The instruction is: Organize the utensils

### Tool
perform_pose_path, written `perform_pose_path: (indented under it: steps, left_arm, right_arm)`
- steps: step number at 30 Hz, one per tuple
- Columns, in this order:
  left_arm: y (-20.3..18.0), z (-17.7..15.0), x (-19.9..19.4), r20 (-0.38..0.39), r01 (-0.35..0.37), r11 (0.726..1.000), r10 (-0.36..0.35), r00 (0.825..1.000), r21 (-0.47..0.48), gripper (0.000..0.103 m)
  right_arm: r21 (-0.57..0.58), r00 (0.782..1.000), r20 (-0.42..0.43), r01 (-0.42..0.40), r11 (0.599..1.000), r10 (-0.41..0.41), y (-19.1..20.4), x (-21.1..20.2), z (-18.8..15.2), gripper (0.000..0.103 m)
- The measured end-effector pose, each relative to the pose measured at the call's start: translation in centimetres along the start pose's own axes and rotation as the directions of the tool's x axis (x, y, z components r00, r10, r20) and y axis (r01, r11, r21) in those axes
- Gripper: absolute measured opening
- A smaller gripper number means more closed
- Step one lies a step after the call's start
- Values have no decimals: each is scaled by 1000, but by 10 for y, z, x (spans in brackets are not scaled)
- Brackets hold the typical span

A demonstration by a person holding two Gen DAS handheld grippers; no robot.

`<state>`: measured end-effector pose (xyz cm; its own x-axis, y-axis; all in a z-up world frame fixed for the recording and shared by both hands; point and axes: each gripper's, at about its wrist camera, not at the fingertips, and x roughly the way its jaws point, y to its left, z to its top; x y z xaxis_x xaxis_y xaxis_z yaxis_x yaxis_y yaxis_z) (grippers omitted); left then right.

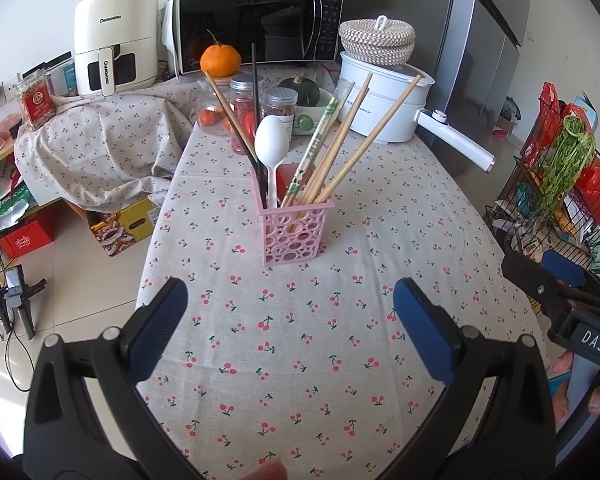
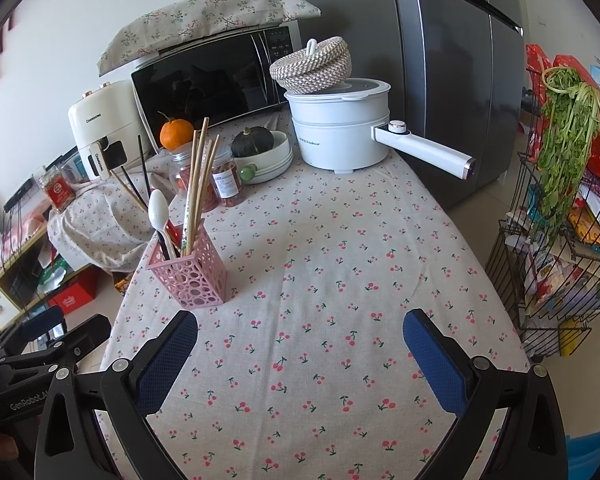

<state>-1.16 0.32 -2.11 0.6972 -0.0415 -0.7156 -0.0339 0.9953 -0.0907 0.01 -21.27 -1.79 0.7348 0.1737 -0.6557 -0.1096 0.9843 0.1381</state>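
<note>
Pink holder (image 1: 293,229) stands mid-table with chopsticks (image 1: 342,136) and spoon (image 1: 271,145) upright inside; I judge sorting finished, so my left gripper (image 1: 290,322) and right gripper (image 2: 300,344) hover wide, empty, near me.

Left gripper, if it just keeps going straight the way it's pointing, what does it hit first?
Most likely the pink utensil holder. The open left gripper frames it nearly dead centre, with only bare tablecloth between them, though depth is hard to judge.

Location: domestic kitchen.
Microwave (image 1: 260,24) at the table's (image 1: 300,340) far end; air fryer (image 1: 116,40) left of it, refrigerator (image 1: 488,40) right, electric pot (image 1: 384,96) in front.
</note>
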Motion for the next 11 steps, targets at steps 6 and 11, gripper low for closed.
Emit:
perform_pose_path:
  steps: [6,11]
  left_arm:
    - [-1,0,-1,3,-3,1000,3,1000,4,102]
    - [0,0,0,1,2,1000,-2,1000,1,102]
  right_arm:
    - [0,1000,0,0,1000,0,0,0,0,103]
    - [8,1000,-2,3,1000,-3,-2,0,-2,103]
